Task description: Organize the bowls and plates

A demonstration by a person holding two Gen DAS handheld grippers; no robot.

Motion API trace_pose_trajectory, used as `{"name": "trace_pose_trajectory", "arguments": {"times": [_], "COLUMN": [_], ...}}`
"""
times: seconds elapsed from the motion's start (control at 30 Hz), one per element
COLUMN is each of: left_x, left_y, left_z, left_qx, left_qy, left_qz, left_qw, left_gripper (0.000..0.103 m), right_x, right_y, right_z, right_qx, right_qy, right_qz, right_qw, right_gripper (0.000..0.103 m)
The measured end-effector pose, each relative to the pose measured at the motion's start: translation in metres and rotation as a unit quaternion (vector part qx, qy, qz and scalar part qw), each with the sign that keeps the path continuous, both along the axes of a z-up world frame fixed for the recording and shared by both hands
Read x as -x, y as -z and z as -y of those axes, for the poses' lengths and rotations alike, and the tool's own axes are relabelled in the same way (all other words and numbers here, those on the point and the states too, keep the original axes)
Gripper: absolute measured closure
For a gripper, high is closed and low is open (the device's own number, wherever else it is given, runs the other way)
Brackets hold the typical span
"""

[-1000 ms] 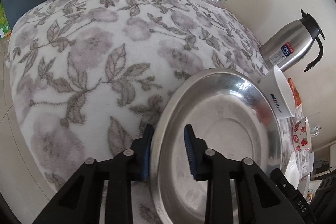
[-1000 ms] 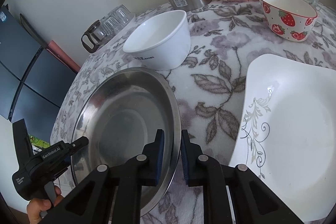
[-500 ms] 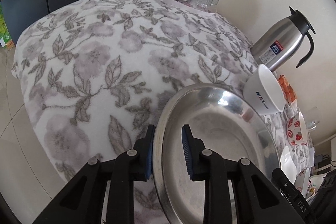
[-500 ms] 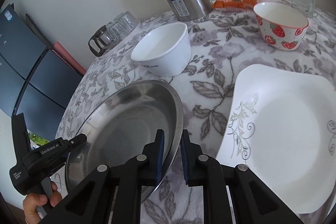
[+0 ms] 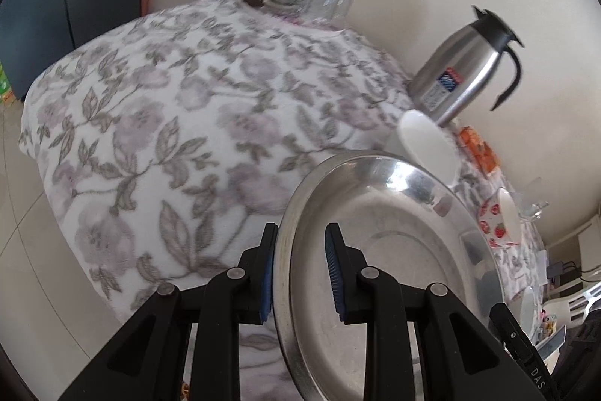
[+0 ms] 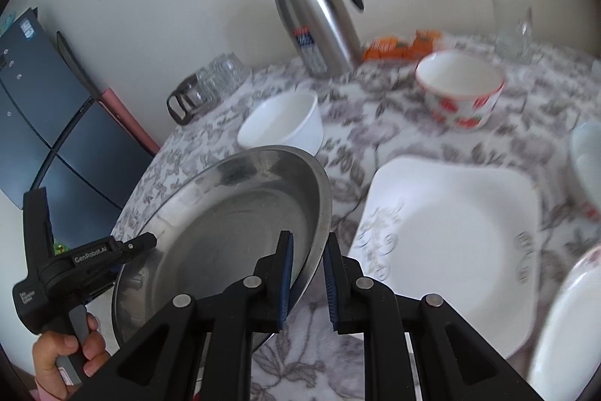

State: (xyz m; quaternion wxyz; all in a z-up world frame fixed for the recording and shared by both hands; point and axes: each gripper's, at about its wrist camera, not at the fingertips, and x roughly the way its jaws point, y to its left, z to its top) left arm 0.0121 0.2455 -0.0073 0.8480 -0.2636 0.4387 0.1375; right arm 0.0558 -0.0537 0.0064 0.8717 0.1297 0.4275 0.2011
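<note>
A round steel plate [image 5: 390, 262] is held up off the floral tablecloth between both grippers. My left gripper [image 5: 298, 269] is shut on its left rim. My right gripper [image 6: 308, 273] is shut on its right rim; the plate [image 6: 233, 224] tilts in that view, and the left gripper body [image 6: 75, 265] shows at its far side. A white square plate [image 6: 450, 232] lies to the right on the table. A plain white bowl [image 6: 281, 130] and a strawberry bowl [image 6: 460, 89] stand behind.
A steel thermos jug [image 6: 315, 17] stands at the back, with orange packets [image 6: 398, 46] beside it. Upturned glasses and a glass pot [image 6: 210, 85] sit at the back left. More white dishes [image 6: 571, 322] lie at the right edge. A dark cabinet [image 6: 45, 130] stands left.
Both grippers have lifted the steel plate higher off the table and drawn back. The bowls and jug now look farther away.
</note>
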Motion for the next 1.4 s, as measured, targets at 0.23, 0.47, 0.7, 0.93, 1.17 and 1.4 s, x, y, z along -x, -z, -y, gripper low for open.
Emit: {"name": "trace_pose_trajectory", "arguments": {"times": [0.23, 0.47, 0.7, 0.93, 1.17, 1.4], "left_x": [-0.011, -0.024, -0.04, -0.054, -0.065, -0.073], "left_y": [-0.03, -0.047, -0.051, -0.046, -0.035, -0.014], "left_z": [0.04, 0.085, 0.131, 0.171, 0.198, 0.199], "left_qx": [0.006, 0.004, 0.02, 0.032, 0.045, 0.052], "left_qy": [0.038, 0.074, 0.106, 0.127, 0.149, 0.157], "left_qz": [0.023, 0.034, 0.036, 0.028, 0.025, 0.007], "left_qw": [0.999, 0.9966, 0.9935, 0.991, 0.9875, 0.9862], "left_gripper": [0.077, 0.077, 0.077, 0.077, 0.077, 0.077], "right_x": [0.012, 0.02, 0.023, 0.023, 0.022, 0.015], "right_y": [-0.026, -0.034, -0.03, -0.017, -0.001, 0.013], "right_z": [0.046, 0.094, 0.143, 0.183, 0.207, 0.204], "right_qx": [-0.028, -0.056, -0.08, -0.101, -0.103, -0.089], "right_qy": [0.048, 0.094, 0.139, 0.185, 0.219, 0.216], "right_qz": [0.03, 0.039, 0.032, 0.018, 0.0, -0.019], "right_qw": [0.998, 0.993, 0.987, 0.977, 0.97, 0.972], "right_gripper": [0.086, 0.086, 0.086, 0.086, 0.086, 0.086]}}
